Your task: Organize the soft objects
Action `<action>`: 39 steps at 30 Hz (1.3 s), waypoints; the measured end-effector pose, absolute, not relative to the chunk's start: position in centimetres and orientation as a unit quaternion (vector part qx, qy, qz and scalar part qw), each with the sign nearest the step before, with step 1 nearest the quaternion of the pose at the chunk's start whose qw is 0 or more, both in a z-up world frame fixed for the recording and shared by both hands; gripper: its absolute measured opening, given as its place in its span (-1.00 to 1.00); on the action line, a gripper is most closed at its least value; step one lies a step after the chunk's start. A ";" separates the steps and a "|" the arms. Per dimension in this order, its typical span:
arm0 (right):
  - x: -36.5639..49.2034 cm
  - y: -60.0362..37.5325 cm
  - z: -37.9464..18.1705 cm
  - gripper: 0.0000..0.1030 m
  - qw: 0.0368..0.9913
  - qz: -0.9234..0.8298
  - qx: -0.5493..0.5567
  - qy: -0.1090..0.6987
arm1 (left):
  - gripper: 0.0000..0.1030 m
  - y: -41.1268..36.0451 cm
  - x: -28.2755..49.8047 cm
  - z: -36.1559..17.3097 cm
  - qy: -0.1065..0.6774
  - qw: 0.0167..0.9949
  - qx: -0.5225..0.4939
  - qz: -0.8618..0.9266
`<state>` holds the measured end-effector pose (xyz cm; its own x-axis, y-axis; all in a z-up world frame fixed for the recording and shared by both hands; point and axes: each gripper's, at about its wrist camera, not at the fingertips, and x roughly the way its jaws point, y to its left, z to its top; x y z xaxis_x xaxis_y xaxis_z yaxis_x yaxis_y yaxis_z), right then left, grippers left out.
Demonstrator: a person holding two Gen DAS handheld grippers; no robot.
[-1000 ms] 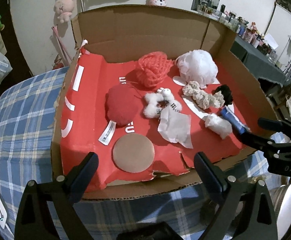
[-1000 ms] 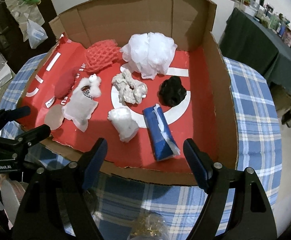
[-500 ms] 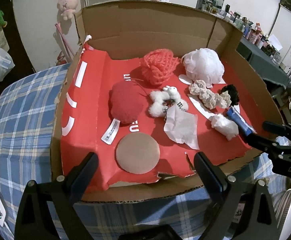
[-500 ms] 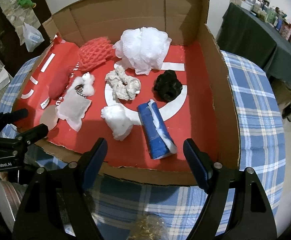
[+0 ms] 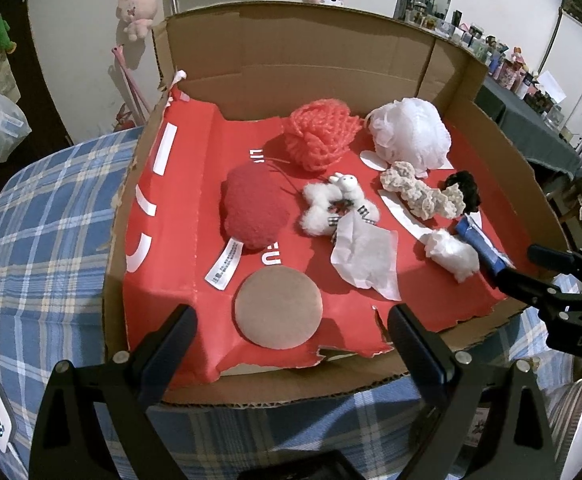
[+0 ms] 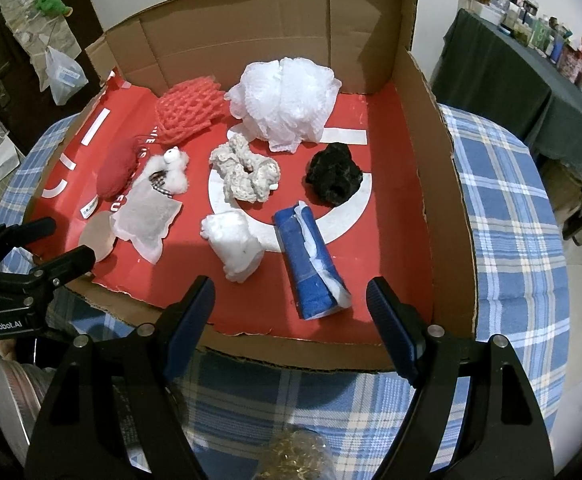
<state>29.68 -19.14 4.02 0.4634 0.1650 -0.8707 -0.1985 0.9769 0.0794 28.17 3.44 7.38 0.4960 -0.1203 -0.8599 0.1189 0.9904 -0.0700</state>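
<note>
A cardboard box with a red lining holds the soft objects. In the left wrist view I see a red pouf, a coral mesh ball, a white mesh pouf, a small white plush, a white sachet and a round tan pad. The right wrist view shows a beige scrunchie, a black scrunchie, a white cotton wad and a blue roll. My left gripper and right gripper both stand open over the box's front edge, holding nothing.
The box sits on a blue plaid tablecloth. High cardboard walls close the back and right sides. The front wall is low and torn. Each gripper shows at the edge of the other's view. A dark-covered side table stands at the right.
</note>
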 end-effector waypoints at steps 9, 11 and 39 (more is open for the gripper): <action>29.6 -19.1 4.2 0.51 0.857 0.107 -0.018 0.504 | 0.90 3.5 28.2 7.4 0.497 0.865 -0.001 -0.068; 29.6 -19.1 4.2 0.51 0.857 0.106 -0.018 0.504 | 0.90 3.5 28.2 7.4 0.496 0.866 0.000 -0.068; 29.6 -19.2 4.4 0.51 0.858 0.107 -0.018 0.502 | 0.90 3.5 28.2 7.3 0.495 0.867 0.003 -0.063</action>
<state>29.57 -19.22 4.38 0.4735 0.1651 -0.8652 -0.2021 0.9764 0.0757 28.20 3.48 7.34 0.5021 -0.1065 -0.8582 0.1119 0.9920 -0.0576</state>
